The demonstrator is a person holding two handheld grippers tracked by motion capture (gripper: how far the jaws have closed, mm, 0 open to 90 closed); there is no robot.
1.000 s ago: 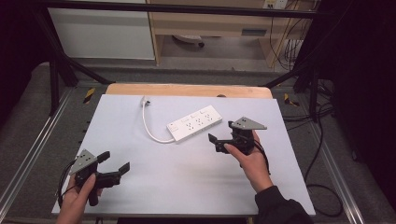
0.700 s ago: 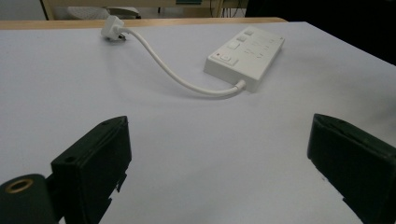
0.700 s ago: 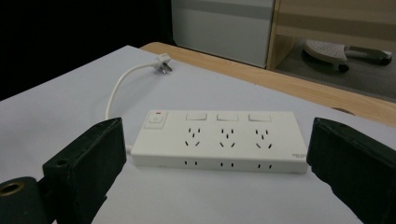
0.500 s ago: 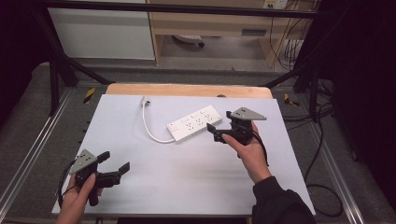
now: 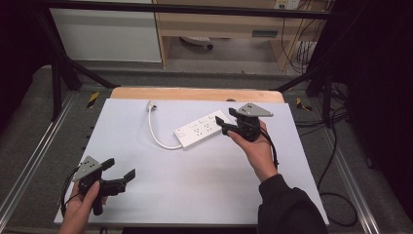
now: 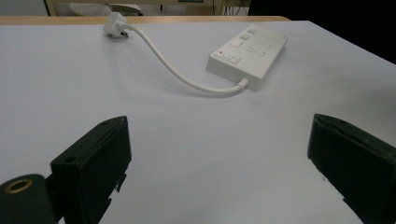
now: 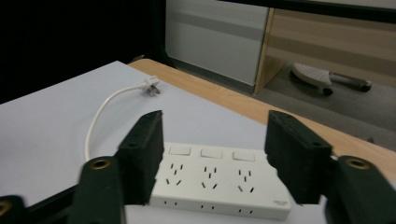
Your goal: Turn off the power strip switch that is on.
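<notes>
A white power strip lies at an angle on the white table, its cable curving back to a plug. My right gripper hovers at the strip's right end. Its jaws have just been closing and now stand half apart. In the right gripper view the gripper frames the strip, whose sockets lie beyond the jaws, untouched. My left gripper rests near the front left, wide open and empty, facing the strip and plug.
A wooden strip edges the table's far side. Metal frame rails run along both sides, and cables trail on the floor to the right. A shelf unit stands behind the table.
My right gripper has risen and moved farther from the person, along the strip's right end, and its jaws have narrowed. The left gripper has stayed put.
</notes>
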